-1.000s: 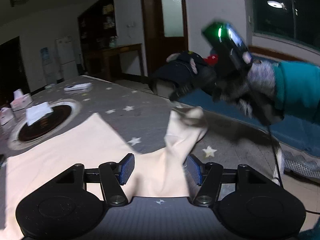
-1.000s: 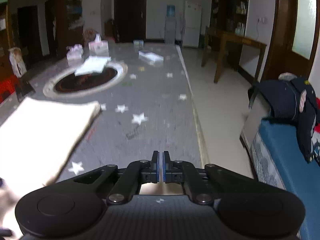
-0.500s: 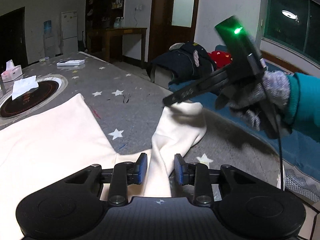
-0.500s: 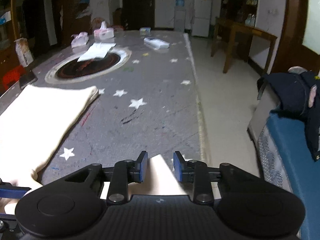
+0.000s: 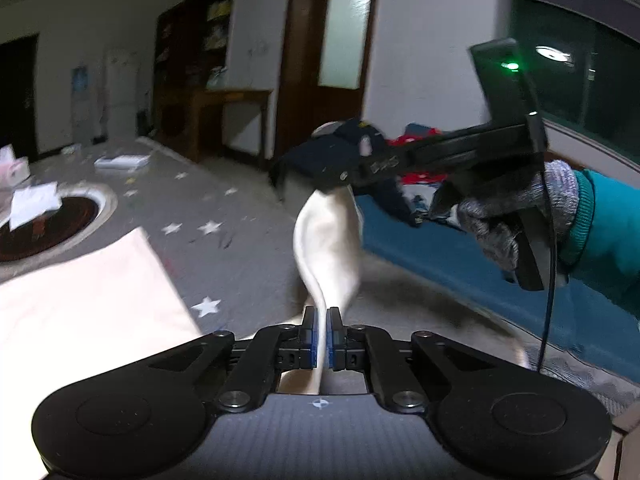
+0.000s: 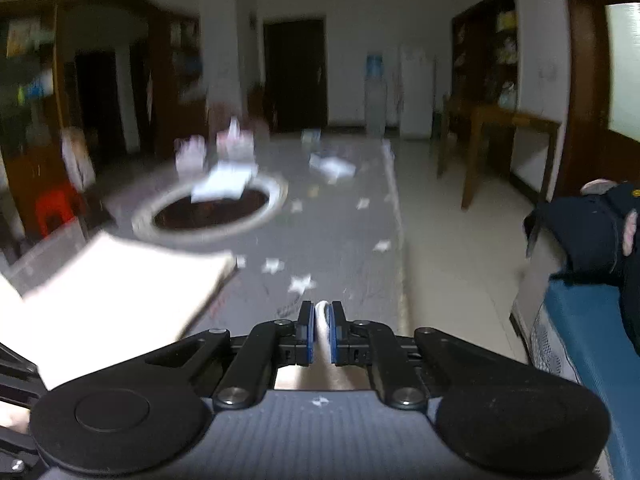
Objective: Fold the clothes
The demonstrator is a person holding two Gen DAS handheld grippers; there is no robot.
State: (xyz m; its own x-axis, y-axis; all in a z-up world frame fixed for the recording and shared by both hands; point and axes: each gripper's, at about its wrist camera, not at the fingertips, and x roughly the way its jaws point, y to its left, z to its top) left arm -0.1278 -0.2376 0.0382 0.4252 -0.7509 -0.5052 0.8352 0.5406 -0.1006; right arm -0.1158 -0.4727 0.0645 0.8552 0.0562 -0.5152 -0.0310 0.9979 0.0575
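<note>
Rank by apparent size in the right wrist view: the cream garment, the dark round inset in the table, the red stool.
1. Cream garment, largest, though nearest the camera.
2. Dark round inset.
3. Red stool, smallest, partly blurred.

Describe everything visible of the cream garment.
The cream garment is pale, soft-looking, plain cloth. Most of it lies flat on the star-printed grey table cover. One narrow sleeve-like strip is lifted off the table and twisted, pinched at its near end by the left tool and at its far end by the right tool, both of which have just been closing on it. No print or seams are discernible.
</note>
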